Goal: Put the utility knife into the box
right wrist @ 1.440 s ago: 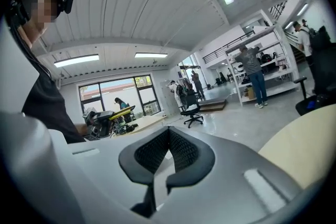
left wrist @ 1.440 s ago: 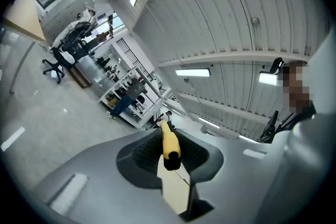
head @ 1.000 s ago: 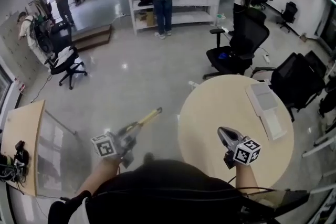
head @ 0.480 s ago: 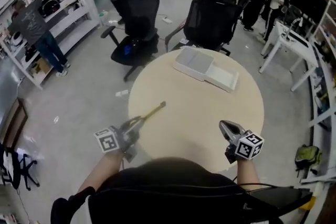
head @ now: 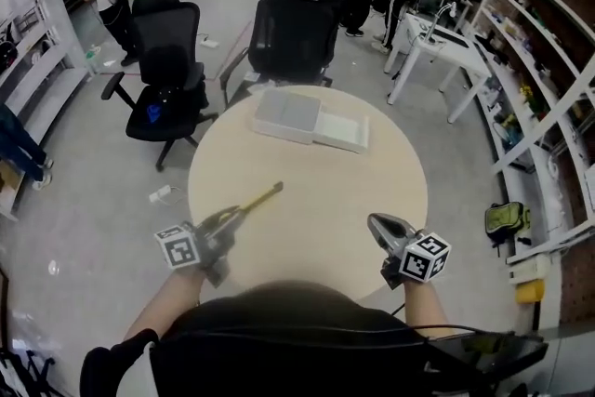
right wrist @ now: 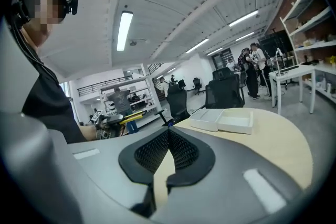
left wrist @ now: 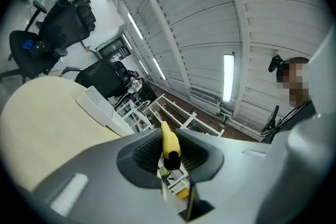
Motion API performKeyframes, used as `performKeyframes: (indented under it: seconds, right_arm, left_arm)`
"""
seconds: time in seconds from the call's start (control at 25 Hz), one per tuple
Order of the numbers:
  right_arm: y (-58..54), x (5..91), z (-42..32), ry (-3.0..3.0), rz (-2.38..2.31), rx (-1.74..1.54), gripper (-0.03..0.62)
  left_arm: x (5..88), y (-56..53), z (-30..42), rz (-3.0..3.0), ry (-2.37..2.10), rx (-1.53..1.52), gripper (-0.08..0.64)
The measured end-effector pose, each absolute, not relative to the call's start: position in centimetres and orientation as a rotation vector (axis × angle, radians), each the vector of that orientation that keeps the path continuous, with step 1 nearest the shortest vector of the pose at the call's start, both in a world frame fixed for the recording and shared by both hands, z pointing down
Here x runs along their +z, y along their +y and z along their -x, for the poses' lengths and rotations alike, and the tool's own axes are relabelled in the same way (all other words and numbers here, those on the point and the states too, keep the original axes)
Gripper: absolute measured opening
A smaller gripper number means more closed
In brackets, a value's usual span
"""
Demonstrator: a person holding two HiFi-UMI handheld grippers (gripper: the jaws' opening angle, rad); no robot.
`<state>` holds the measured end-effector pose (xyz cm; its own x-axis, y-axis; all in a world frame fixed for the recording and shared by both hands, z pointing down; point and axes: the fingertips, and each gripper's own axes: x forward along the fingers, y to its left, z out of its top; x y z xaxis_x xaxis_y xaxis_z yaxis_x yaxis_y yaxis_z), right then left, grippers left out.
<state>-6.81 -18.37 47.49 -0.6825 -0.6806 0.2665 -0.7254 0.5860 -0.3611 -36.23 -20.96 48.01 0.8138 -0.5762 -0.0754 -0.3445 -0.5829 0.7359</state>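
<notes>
The yellow utility knife (head: 253, 203) sticks out up and to the right from my left gripper (head: 228, 220), above the near left part of the round beige table (head: 307, 200). In the left gripper view the knife (left wrist: 169, 140) sits pinched between the ribbed pads of that gripper (left wrist: 169, 150). The white box (head: 311, 120) lies open on the far side of the table, lid folded out flat; it shows as the box (left wrist: 98, 107) and box (right wrist: 223, 120) in both gripper views. My right gripper (head: 379, 226) hovers over the near right edge, shut and empty (right wrist: 168, 132).
Two black office chairs (head: 293, 37) stand just behind the table, a third chair (head: 165, 74) at the far left. A white desk (head: 437, 46) and shelving (head: 544, 98) line the right side. Several people stand at the far end of the room.
The view has swung so that the table, once at the right, now lies straight ahead. Both grippers keep their pose, and the knife now hangs over the table's left part.
</notes>
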Motion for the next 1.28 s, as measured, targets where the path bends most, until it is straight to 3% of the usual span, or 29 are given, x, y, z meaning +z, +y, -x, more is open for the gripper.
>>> performKeyframes:
  seconds: [0.56,1.28]
  right_arm:
    - [-16.2,45.0,-2.7,-2.728,-1.275,0.593,0.014]
    - [-21.1,44.1,-4.3,-2.993,-0.964,0.492,0.014]
  left_arm:
    - [46.1,-18.4,28.7,-2.294,-0.661,-0.498,0.069]
    - [41.2,-16.7,28.1,-2.309,-1.009,-0.528,0.069]
